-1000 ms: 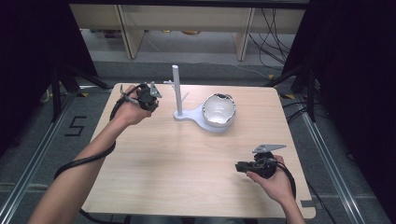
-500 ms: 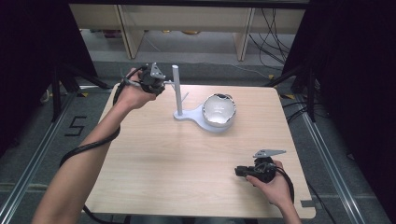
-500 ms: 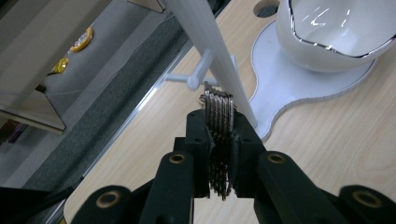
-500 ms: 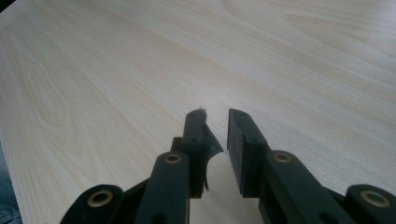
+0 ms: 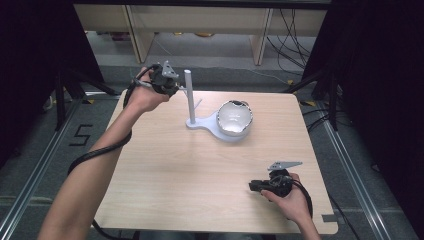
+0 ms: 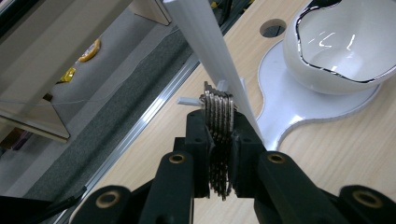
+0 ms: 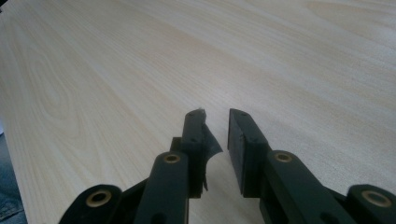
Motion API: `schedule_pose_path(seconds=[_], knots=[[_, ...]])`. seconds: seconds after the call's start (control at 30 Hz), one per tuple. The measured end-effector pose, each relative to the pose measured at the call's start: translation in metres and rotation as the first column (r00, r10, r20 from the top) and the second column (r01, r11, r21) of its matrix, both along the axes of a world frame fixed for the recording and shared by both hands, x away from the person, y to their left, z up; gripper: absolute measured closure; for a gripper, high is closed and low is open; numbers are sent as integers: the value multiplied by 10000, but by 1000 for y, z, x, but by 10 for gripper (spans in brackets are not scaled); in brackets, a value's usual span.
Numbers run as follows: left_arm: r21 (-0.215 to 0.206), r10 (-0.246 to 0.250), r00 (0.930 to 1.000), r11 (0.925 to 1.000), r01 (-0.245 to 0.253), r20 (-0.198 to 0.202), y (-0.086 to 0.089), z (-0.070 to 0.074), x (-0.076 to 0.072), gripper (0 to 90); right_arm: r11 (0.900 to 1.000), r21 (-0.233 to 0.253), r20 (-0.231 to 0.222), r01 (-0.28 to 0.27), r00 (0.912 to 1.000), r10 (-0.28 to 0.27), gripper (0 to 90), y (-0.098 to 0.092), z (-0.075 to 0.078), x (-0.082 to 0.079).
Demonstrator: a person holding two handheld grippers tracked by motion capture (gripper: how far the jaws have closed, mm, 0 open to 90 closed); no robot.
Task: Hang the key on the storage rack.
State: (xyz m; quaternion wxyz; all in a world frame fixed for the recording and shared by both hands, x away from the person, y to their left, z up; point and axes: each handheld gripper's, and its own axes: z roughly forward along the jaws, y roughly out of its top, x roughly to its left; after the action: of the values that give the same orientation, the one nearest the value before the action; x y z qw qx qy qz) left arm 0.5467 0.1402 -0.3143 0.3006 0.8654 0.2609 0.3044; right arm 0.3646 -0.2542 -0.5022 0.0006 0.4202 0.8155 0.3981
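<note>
Left gripper (image 6: 219,154) pinches a stack of ridged silvery metal rings (image 6: 218,128) beside the tall white post (image 5: 190,97) of a white stand (far table edge); right gripper (image 7: 215,140), jaws slightly parted, rests low over the pale wooden table (image 5: 200,175).

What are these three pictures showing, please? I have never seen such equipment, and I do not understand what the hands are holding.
A person sits at a wooden table and holds a hand tool with two black jaws in each hand. One camera looks down from above; each tool also carries its own camera that looks along its jaws.

The left tongs, at the table's far left corner, are shut on a bunch of thin metal pieces, perhaps keys or small plates; I cannot tell which. They are close to the upright white post of a stand whose flat base carries a white bowl.

The right tongs rest low near the table's front right, jaws slightly apart, holding nothing.
</note>
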Motion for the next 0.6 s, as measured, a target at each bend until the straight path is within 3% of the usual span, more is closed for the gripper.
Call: schedule_pose_path(seconds=[0.6], knots=[[420,245,9995,9988,-236,-217,9,-13,1,799,10000,12,-40,25,10000,-25,773,1,0,0]])
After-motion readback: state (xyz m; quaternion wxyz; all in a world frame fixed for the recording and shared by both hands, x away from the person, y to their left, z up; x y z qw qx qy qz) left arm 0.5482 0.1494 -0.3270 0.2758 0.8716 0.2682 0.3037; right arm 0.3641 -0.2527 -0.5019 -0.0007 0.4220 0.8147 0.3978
